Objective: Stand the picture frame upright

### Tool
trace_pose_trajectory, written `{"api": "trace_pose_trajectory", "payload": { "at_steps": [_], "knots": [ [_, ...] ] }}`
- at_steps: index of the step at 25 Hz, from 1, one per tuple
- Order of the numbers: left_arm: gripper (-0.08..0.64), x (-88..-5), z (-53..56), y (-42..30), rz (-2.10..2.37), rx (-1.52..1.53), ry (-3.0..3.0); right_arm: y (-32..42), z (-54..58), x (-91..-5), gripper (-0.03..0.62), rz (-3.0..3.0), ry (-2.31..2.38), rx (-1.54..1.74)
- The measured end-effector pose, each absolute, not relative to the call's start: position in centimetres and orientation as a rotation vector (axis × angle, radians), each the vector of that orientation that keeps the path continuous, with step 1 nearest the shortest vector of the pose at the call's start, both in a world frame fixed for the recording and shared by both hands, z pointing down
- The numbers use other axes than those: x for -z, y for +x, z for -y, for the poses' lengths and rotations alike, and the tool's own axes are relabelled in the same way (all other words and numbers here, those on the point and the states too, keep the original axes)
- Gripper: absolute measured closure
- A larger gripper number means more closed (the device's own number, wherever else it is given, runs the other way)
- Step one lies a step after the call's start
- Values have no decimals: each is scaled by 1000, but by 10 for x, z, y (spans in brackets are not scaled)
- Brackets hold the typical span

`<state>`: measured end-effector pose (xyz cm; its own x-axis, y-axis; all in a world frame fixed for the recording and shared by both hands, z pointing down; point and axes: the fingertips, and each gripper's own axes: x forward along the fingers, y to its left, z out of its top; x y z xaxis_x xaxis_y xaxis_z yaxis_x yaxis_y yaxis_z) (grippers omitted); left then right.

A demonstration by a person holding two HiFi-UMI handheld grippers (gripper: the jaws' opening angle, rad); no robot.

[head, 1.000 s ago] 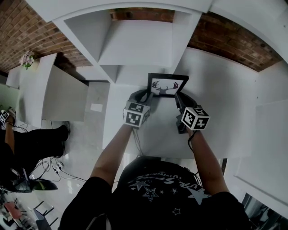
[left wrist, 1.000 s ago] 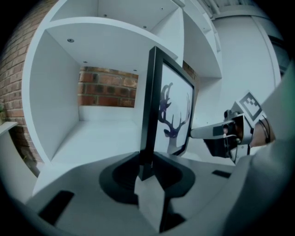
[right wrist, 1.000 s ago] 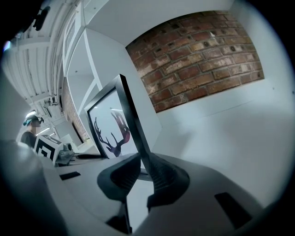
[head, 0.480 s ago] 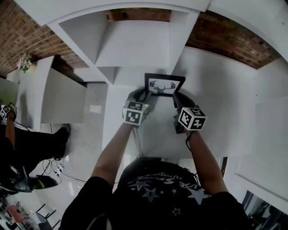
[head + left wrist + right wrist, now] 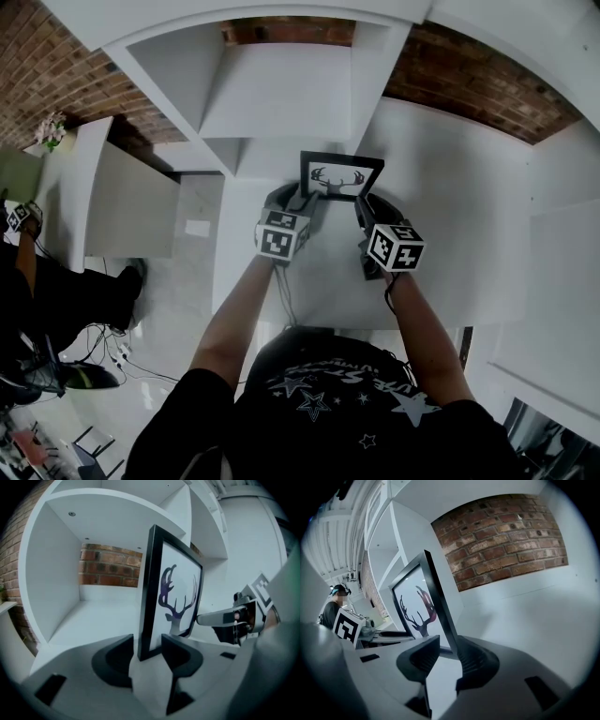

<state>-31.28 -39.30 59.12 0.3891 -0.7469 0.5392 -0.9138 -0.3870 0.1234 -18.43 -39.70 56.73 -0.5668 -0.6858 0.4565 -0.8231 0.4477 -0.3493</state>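
Note:
The black picture frame (image 5: 340, 175) with a deer-antler print stands upright on the white tabletop (image 5: 450, 206), in front of the shelf unit. My left gripper (image 5: 302, 197) is at its lower left corner. In the left gripper view the frame's edge (image 5: 146, 597) sits between the opening jaws of the left gripper (image 5: 149, 644), with a thin gap on each side. My right gripper (image 5: 361, 208) is at the lower right corner. Its jaws are opening too: the frame (image 5: 417, 606) stands between them in the right gripper (image 5: 449, 651), the inner jaw clearly off the glass.
A white shelf unit with open cubbies (image 5: 281, 84) rises just behind the frame, against a brick wall (image 5: 487, 84). A white counter with a small flower pot (image 5: 52, 127) is at the left. Another person (image 5: 19, 253) stands by it, with cables on the floor.
The frame stays upright in the same spot. Both grippers remain at its lower corners, with barely any shift in the head view.

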Motion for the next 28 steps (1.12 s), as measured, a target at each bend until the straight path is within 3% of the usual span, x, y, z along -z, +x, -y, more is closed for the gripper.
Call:
{"api": "trace_pose_trajectory", "payload": {
  "at_steps": [20, 28],
  "knots": [
    [377, -554, 316, -308, 1557, -429, 2179, -164, 360, -541, 479, 2512, 1249, -722],
    [436, -522, 277, -282, 1647, -338, 2169, -156, 330, -509, 484, 2610, 1140, -662]
  ]
}}
